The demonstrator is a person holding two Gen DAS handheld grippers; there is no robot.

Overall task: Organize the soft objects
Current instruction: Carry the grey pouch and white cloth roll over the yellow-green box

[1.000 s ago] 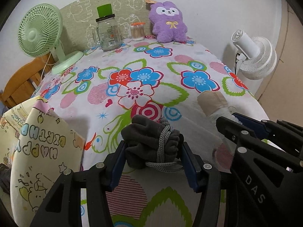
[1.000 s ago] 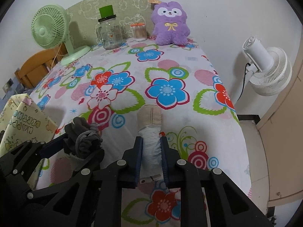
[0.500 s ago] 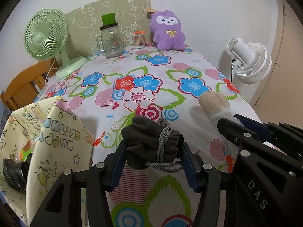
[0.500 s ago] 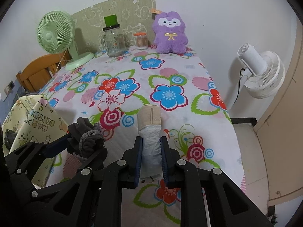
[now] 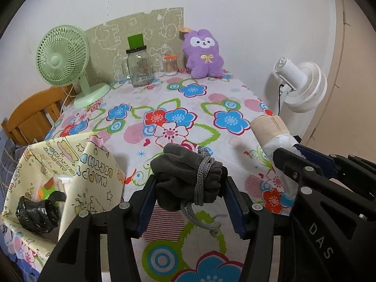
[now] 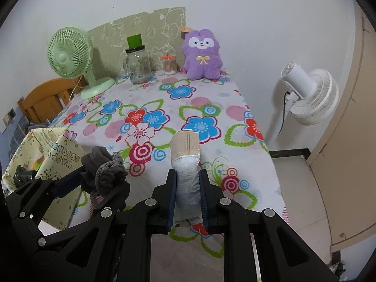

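My left gripper [image 5: 190, 188] is shut on a dark grey cloth bundle [image 5: 185, 176] tied with grey cord, held above the table's near edge. It also shows in the right wrist view [image 6: 103, 171]. My right gripper [image 6: 187, 185] is shut on a beige roll in clear plastic wrap [image 6: 186, 164], which also shows in the left wrist view [image 5: 272, 131]. A yellow "Happy Birthday" gift bag [image 5: 70, 171] stands open at the left, with a black crumpled item [image 5: 35, 213] inside. A purple plush toy [image 5: 203, 54] sits at the far edge.
A floral tablecloth [image 5: 188, 108] covers the table. At the back stand a green desk fan [image 5: 63, 58], a glass jar [image 5: 138, 68] and a cotton swab tub [image 5: 170, 64]. A white fan [image 6: 307, 94] stands to the right, a wooden chair [image 5: 30, 115] to the left.
Both grippers have risen and drawn back from the table with their loads still held. The gift bag's open top and the black item inside have come into view.
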